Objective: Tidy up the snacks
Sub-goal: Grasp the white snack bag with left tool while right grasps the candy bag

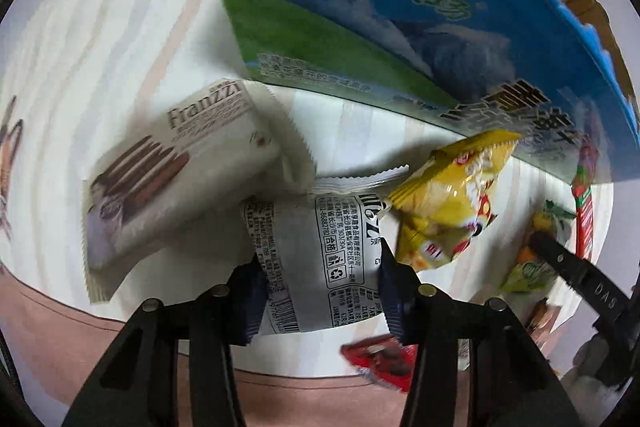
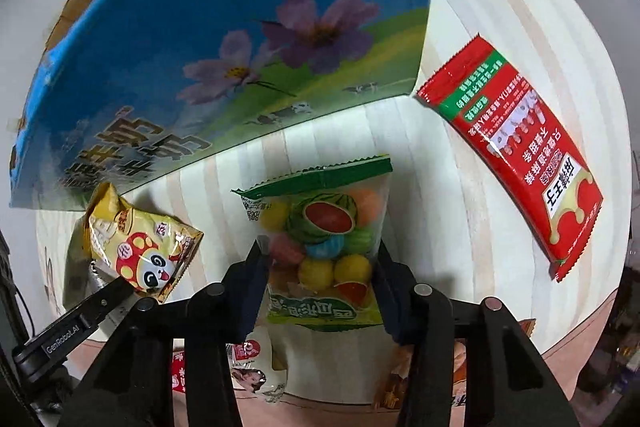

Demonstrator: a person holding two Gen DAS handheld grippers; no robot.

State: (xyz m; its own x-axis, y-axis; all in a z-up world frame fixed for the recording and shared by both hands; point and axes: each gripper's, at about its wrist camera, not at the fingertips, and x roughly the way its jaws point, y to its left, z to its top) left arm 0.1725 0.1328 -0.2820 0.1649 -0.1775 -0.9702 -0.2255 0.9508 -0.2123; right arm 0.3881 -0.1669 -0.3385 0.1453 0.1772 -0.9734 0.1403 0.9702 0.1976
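My left gripper [image 1: 320, 259] is shut on a white snack packet [image 1: 316, 259], printed side up, above the table. A second Franzzi packet [image 1: 172, 195] lies just left of it, touching. A yellow snack bag [image 1: 448, 203] lies to the right; it also shows in the right wrist view [image 2: 136, 239]. My right gripper [image 2: 320, 255] is shut on a clear gumball bag with a green top [image 2: 320, 227]. A blue and green carton [image 1: 380, 19] stands open behind the snacks, and also shows in the right wrist view [image 2: 224, 39].
A long red snack packet [image 2: 516, 147] lies on the pale wood table [image 2: 440, 187] to the right. Small red and white packets [image 2: 248, 371] lie near the table's front edge. The other gripper's finger [image 1: 576, 267] shows at the right in the left wrist view.
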